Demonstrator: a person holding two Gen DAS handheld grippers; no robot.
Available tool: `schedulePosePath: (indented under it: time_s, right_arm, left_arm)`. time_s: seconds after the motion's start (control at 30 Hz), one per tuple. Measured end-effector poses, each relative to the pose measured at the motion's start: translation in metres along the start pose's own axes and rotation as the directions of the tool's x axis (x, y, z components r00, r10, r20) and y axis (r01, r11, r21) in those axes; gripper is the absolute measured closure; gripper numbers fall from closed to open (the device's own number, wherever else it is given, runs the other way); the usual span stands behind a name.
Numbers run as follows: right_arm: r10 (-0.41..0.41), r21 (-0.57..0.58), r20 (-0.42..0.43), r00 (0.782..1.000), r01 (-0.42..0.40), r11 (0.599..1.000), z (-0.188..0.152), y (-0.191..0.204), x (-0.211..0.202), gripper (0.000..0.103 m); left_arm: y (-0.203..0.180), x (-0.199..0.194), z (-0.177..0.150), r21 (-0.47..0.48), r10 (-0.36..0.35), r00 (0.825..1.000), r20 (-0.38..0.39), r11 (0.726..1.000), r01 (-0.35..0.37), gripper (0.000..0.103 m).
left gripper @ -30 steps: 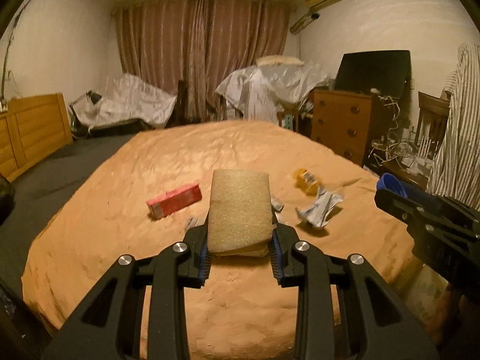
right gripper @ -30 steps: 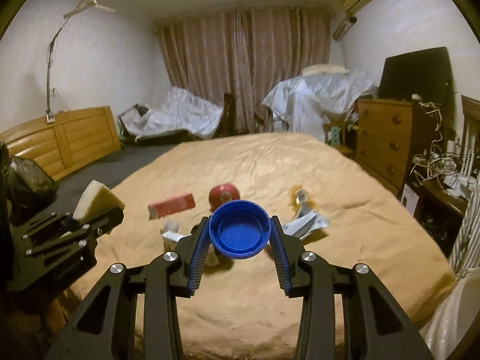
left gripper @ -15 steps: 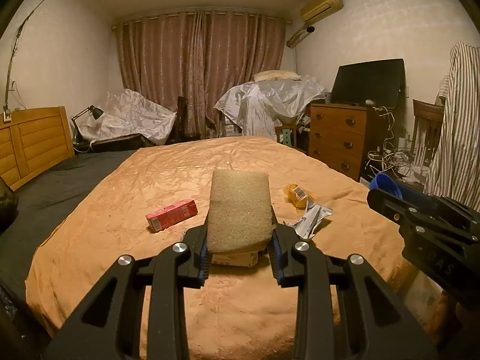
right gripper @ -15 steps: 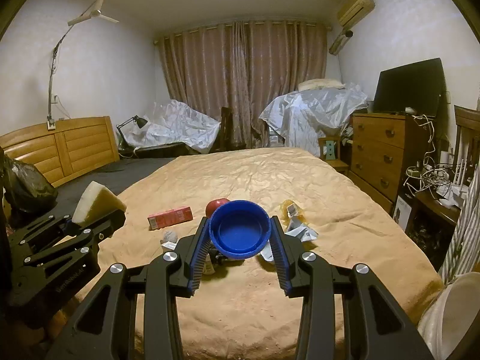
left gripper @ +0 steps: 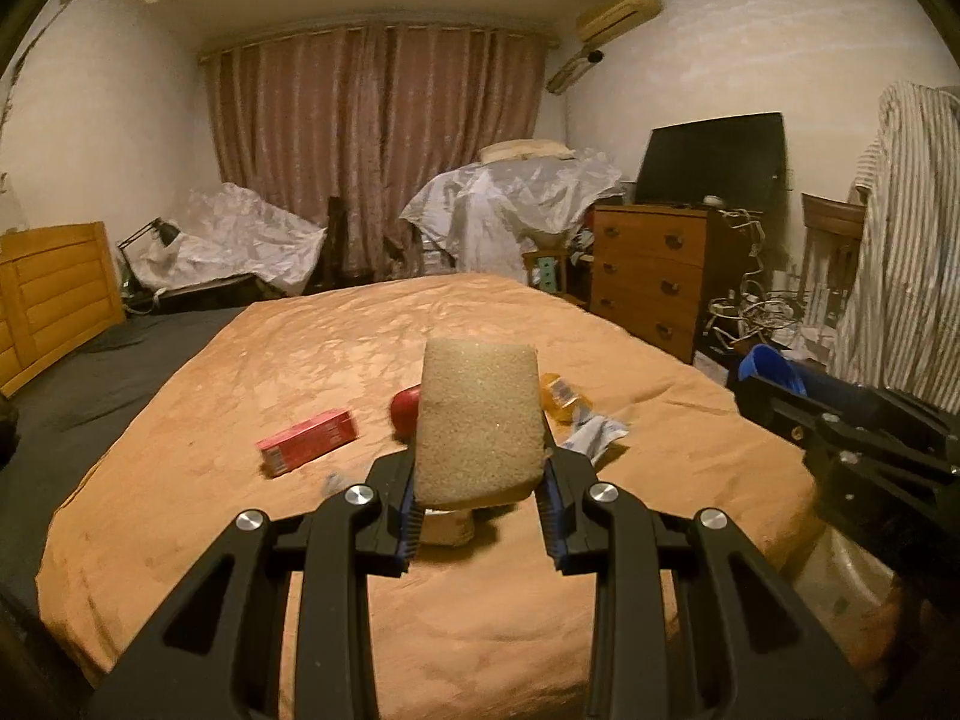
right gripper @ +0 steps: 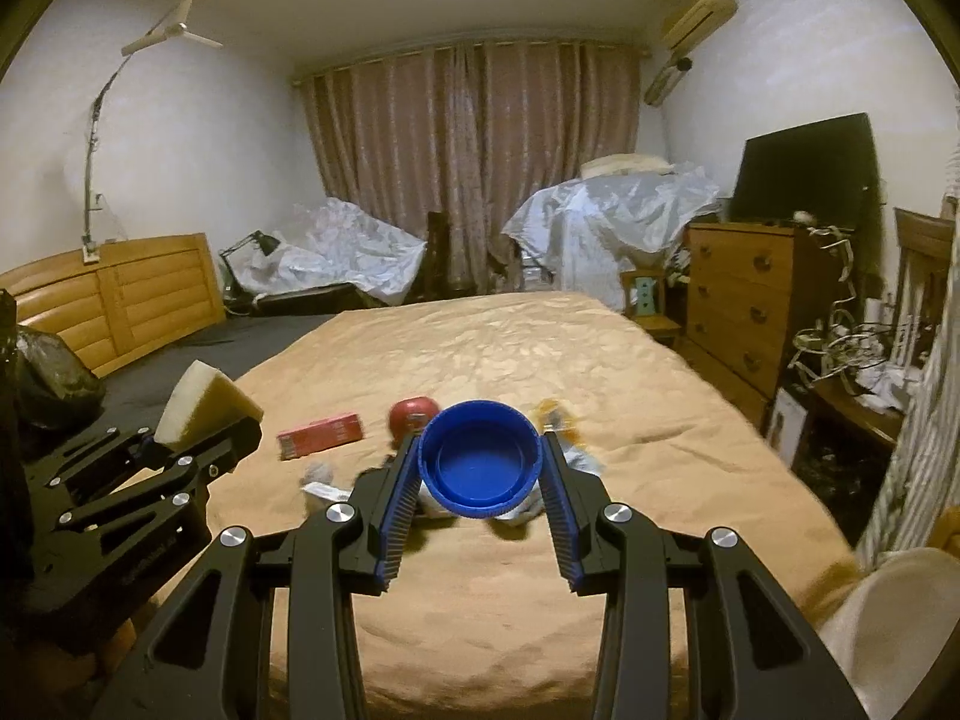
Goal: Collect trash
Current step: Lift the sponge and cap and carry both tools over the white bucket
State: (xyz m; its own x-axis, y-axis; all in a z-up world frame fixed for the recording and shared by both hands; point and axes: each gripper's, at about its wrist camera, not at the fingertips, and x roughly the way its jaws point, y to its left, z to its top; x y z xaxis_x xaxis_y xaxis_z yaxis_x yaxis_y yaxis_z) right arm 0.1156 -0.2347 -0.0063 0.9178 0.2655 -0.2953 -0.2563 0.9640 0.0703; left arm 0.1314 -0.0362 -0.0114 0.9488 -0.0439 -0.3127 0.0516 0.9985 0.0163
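My left gripper [left gripper: 480, 480] is shut on a tan sponge [left gripper: 478, 420], held above the near end of the orange bed [left gripper: 480, 630]. My right gripper [right gripper: 480, 480] is shut on a blue plastic lid [right gripper: 479, 461], held level beside it. On the bed beyond lie a red box [left gripper: 307, 441], a red round object [left gripper: 406, 409], a yellow wrapper [left gripper: 558, 396] and a crumpled white wrapper [left gripper: 594, 437]. A small crumpled scrap [right gripper: 321, 471] lies near the box. The left gripper and sponge [right gripper: 204, 399] show at the left of the right wrist view.
A wooden dresser [left gripper: 648, 276] with a TV [left gripper: 711, 159] stands right of the bed. A wooden headboard [right gripper: 114, 300] is at left. Plastic-covered furniture [left gripper: 510, 210] and curtains stand at the back. A striped shirt [left gripper: 900, 240] hangs at right. A pale container rim [right gripper: 888, 618] is at lower right.
Both grippers have pulled back and tilted up from the bed, still holding the sponge and lid. The trash on the bed now looks farther away.
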Motion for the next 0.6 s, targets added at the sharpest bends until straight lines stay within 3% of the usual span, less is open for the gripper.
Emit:
schedulePosePath:
  time_s: [0.3, 0.5, 0.6]
  right_arm:
    - [-0.184, 0.03, 0.008, 0.983, 0.184, 0.983, 0.012, -0.088, -0.062, 0.062]
    - [-0.309, 0.056, -0.032, 0.95, 0.311, 0.949, 0.014, -0.162, -0.107, 0.062]
    - [-0.361, 0.071, -0.073, 0.93, 0.366, 0.928, 0.011, -0.203, -0.129, 0.062]
  left_arm:
    - [-0.074, 0.013, 0.017, 0.051, -0.156, 0.988, 0.003, 0.987, 0.155, 0.073]
    - [-0.141, 0.018, 0.017, 0.101, -0.283, 0.958, -0.035, 0.953, 0.286, 0.073]
    - [-0.179, 0.019, 0.019, 0.126, -0.352, 0.934, -0.055, 0.926, 0.356, 0.073]
